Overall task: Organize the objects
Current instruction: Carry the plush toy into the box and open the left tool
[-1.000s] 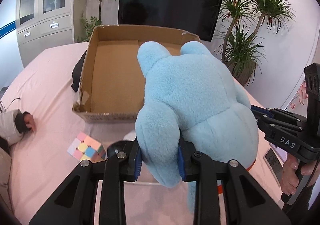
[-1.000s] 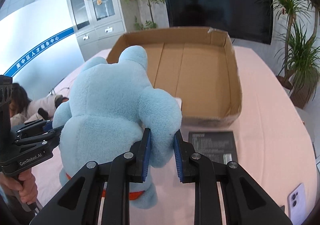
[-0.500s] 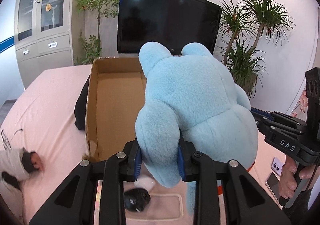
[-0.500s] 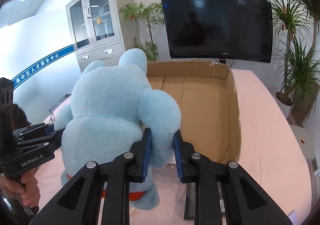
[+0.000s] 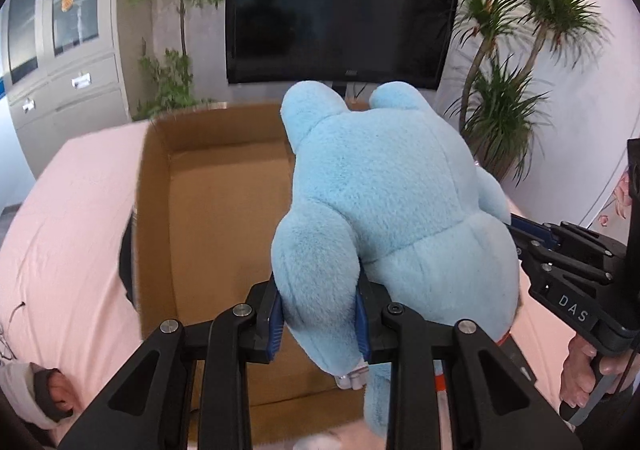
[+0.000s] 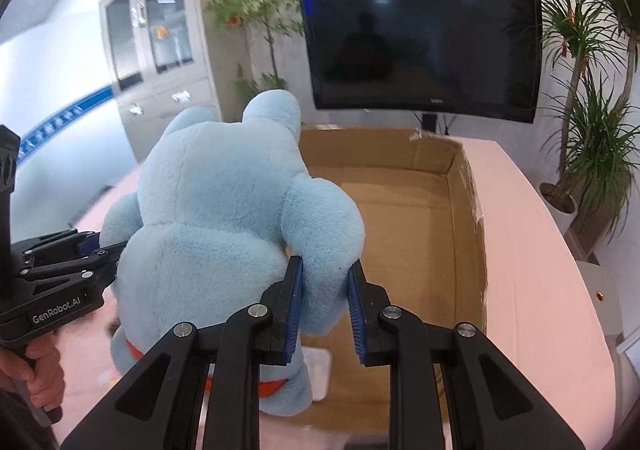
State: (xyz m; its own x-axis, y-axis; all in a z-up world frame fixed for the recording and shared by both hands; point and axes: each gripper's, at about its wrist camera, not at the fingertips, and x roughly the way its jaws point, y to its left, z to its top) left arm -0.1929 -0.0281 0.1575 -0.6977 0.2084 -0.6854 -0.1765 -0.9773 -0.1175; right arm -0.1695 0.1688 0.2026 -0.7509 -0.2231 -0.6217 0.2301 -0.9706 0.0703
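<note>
A large light-blue plush toy [image 5: 392, 202] hangs between both grippers, seen from behind, with an orange band at its bottom. My left gripper [image 5: 319, 320] is shut on its left limb. My right gripper [image 6: 322, 300] is shut on its right limb, and the toy also shows in the right wrist view [image 6: 216, 226]. The toy is held above the near part of an open cardboard box [image 5: 224, 218], whose floor shows bare brown in the right wrist view [image 6: 404, 234]. The right gripper's body shows at the right edge of the left wrist view.
The box stands on a pink-covered table [image 5: 68, 210]. A dark object [image 5: 126, 262] lies against the box's left wall. A white item [image 6: 320, 374] lies under the toy. A TV [image 6: 420, 46], cabinet [image 6: 160, 62] and potted plants [image 5: 504, 102] stand behind.
Both grippers have carried the plush toy forward and up, from in front of the box to above its near part. The cube, mouse and black booklet on the table have left view.
</note>
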